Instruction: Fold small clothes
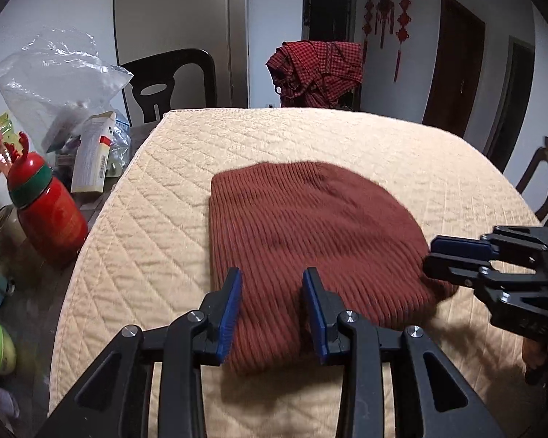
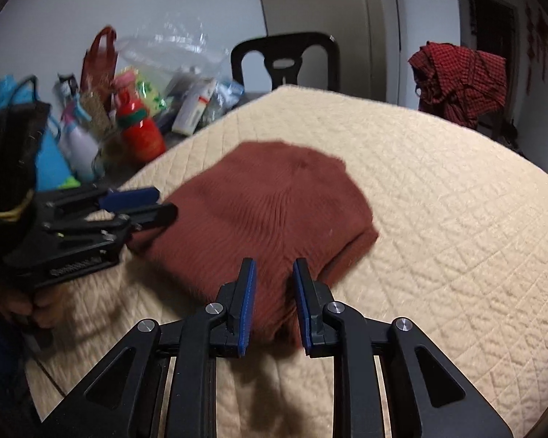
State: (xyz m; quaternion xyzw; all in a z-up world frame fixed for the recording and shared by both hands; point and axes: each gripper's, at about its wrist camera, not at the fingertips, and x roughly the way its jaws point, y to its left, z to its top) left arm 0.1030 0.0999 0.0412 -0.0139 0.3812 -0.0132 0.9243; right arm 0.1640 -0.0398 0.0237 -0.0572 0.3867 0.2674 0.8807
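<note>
A rust-brown ribbed knit hat [image 1: 303,233] lies flat on the cream quilted pad [image 1: 171,189]; it also shows in the right wrist view [image 2: 270,215]. My left gripper [image 1: 273,277] is open, its blue pads on either side of the hat's near edge, low over it. It shows from the side in the right wrist view [image 2: 166,202]. My right gripper [image 2: 274,268] is open over the hat's near corner. In the left wrist view it [image 1: 429,255] reaches the hat's right edge. Neither grips the fabric.
A red bottle [image 1: 47,211], cartons [image 1: 91,153], a clear plastic bag [image 1: 58,73] and other clutter crowd the table left of the pad. A black chair [image 1: 171,80] stands behind. A red checked cloth [image 1: 316,71] hangs over a far chair.
</note>
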